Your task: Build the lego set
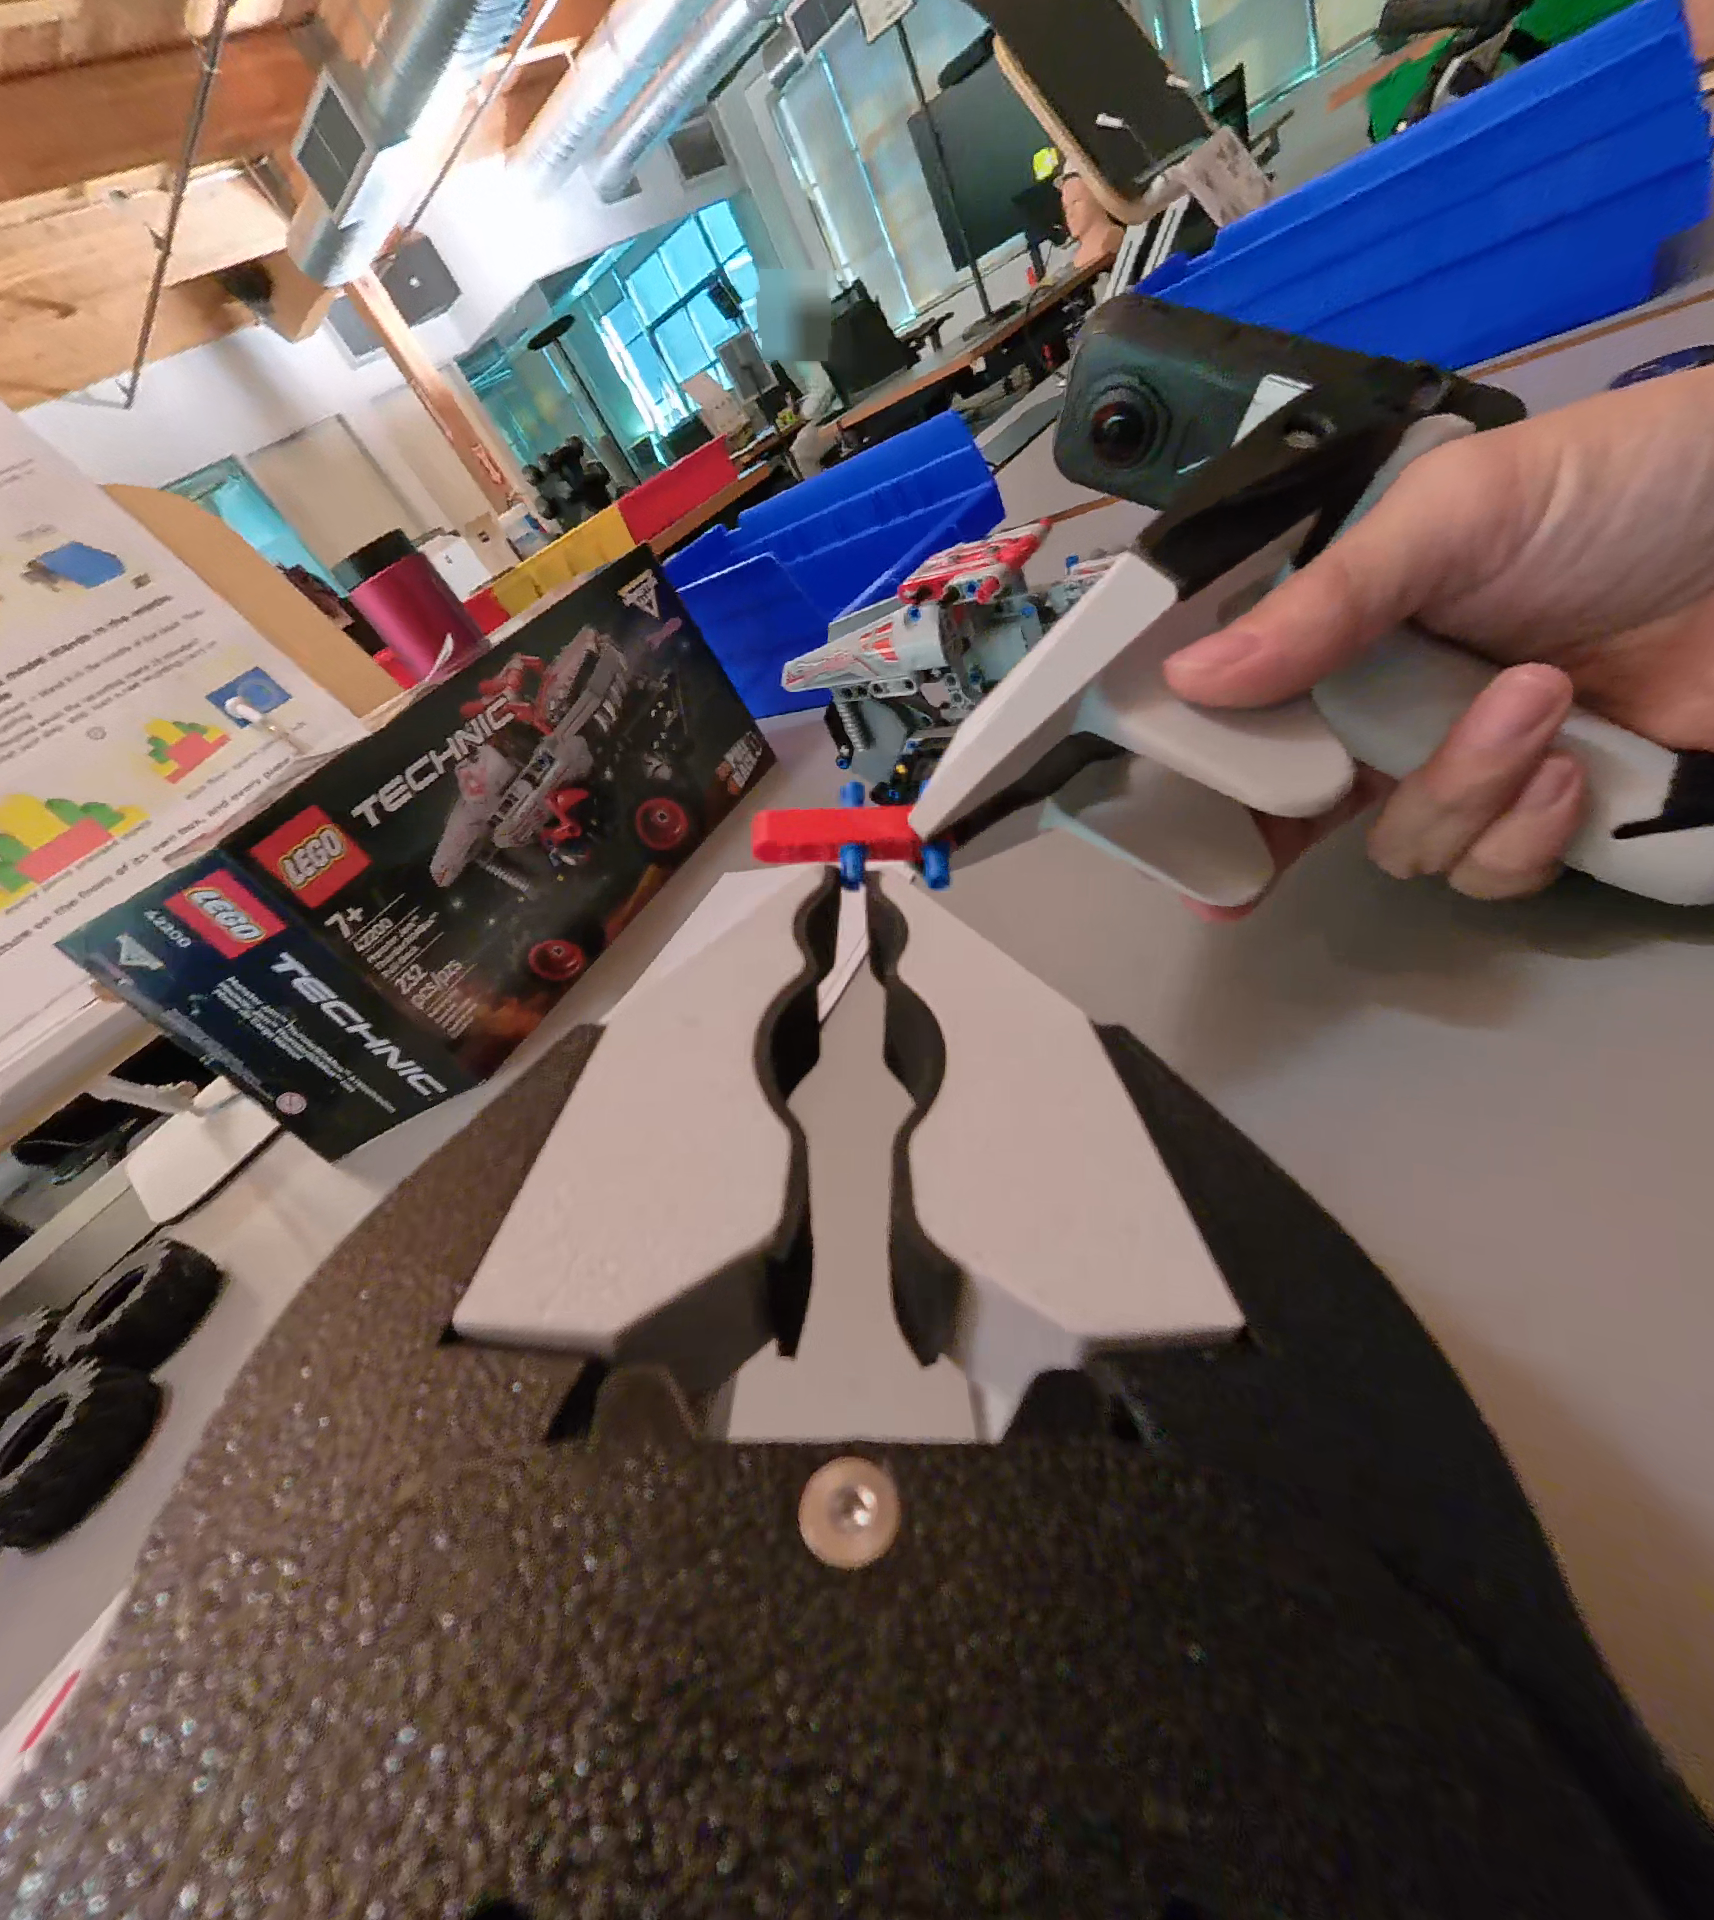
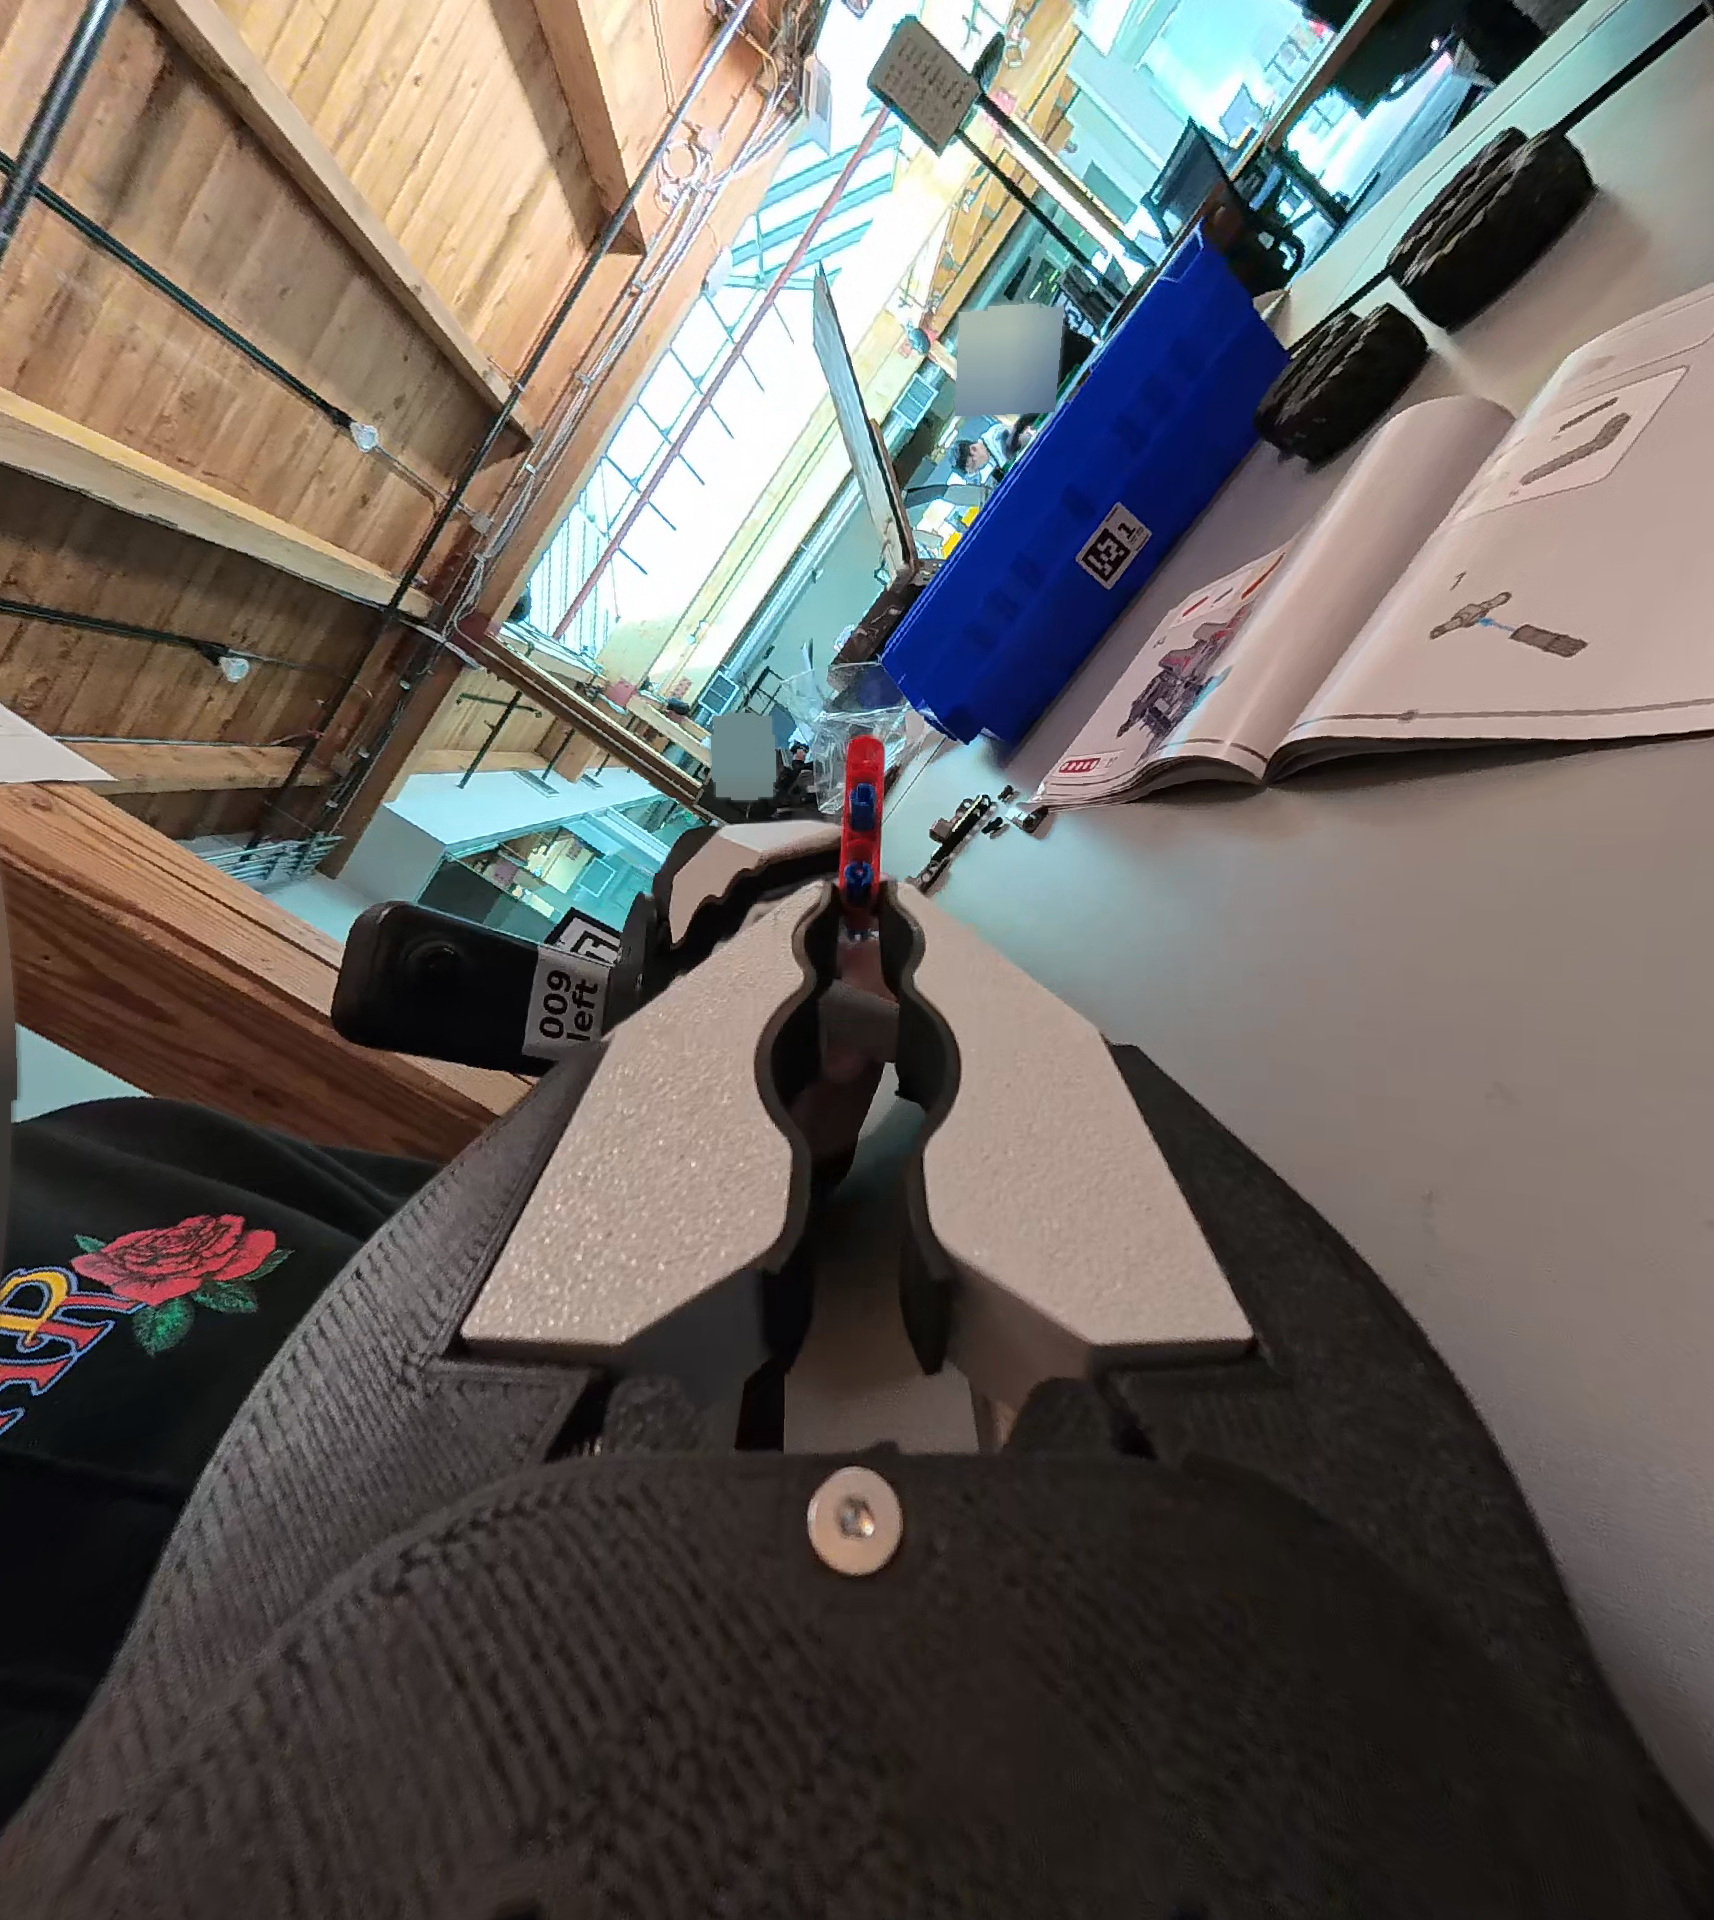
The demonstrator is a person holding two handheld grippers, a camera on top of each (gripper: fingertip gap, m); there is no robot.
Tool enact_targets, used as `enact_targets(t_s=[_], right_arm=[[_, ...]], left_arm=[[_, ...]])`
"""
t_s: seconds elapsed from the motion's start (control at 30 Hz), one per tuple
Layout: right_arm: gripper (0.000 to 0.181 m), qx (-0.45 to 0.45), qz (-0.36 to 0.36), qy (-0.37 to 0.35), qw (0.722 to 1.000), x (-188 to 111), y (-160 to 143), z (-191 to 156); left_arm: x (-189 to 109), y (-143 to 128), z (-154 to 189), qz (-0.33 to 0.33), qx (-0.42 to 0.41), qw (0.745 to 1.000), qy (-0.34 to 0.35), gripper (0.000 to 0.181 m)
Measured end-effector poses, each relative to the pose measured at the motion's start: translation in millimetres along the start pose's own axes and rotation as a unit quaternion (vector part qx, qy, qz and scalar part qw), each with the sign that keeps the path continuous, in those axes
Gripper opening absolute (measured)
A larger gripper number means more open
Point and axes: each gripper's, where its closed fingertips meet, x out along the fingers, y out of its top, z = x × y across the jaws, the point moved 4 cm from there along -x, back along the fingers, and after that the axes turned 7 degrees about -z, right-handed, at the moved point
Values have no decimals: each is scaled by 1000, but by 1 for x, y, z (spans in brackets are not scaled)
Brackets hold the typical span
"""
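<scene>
A short red beam (image 1: 822, 834) with two blue pins in it is held in the air between both grippers. My left gripper (image 1: 851, 885) is shut, its tips on the lower end of one blue pin (image 1: 851, 864). My right gripper (image 1: 929, 834) comes in from the right, held by a hand, and is shut on the beam's end beside the second blue pin (image 1: 936, 864). In the right wrist view the red beam (image 2: 861, 764) sticks out past my right gripper (image 2: 858, 902), and the left gripper (image 2: 791, 852) meets it from the left. The partly built grey and red model (image 1: 936, 644) stands behind on the table.
The set's box (image 1: 479, 862) stands left of the beam. Black tyres (image 1: 53, 1434) lie at the near left. Blue bins (image 1: 1455, 208) line the back. The open instruction booklet (image 2: 1455, 582), two tyres (image 2: 1341, 384), a blue bin (image 2: 1071, 561) and small loose parts (image 2: 967, 831) lie on the grey table. The grippers are tip to tip, or close to it.
</scene>
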Motion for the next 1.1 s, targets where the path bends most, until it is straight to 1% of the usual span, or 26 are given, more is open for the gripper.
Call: enact_targets(t_s=[0.13,0.27,0.4,0.43,0.47,0.53,0.6,0.67,0.7,0.77,0.83,0.87,0.9,0.93,0.97,1.03,1.1], right_arm=[[6,-3,-5,-3,1000,1,-1,0],[6,-3,-13,4,1000,2,-3,-1],[6,-25,-16,-16,999,4,-5,-1],[9,-37,-19,-18,999,5,-6,-3],[11,-52,-20,-22,998,6,-6,-4],[10,-65,-18,-29,997,6,-7,-5],[8,-59,-12,-27,998,5,-6,-4],[6,-48,-3,-22,999,2,-4,-3],[5,-50,-15,-15,999,3,-6,-5],[6,-52,-43,-24,997,5,-11,-4],[6,-38,-61,-5,997,6,-15,-6],[6,-28,-70,9,997,6,-16,-8],[6,-20,-73,20,997,5,-17,-9],[6,-16,-72,27,997,4,-16,-10],[5,-13,-75,33,997,3,-17,-11],[6,-8,-101,52,994,4,-22,-14],[6,-9,-128,66,990,5,-29,-18]], left_arm=[[0,0,0,-3,17,1000,10,2],[-1,1,0,-2,14,1000,9,1],[-2,-2,-2,-3,-38,999,-18,0],[-2,-2,-3,-3,-50,998,-25,0],[-2,-3,-3,-2,-56,998,-29,0],[-2,-3,-4,-4,-66,997,-33,0],[-2,-3,-4,-1,-72,997,-37,0],[-2,-3,-2,0,-67,997,-46,0],[-1,-3,-1,1,-58,997,-51,0],[-3,-1,0,12,-29,998,-52,0],[-7,0,0,22,-6,997,-77,2],[-11,0,-1,23,1,995,-92,8],[-14,-1,-1,24,9,993,-114,10],[-19,-1,0,26,19,990,-140,11],[-22,-1,0,28,27,986,-164,17],[-27,1,1,23,43,978,-204,23],[-29,2,4,14,72,969,-235,24]])
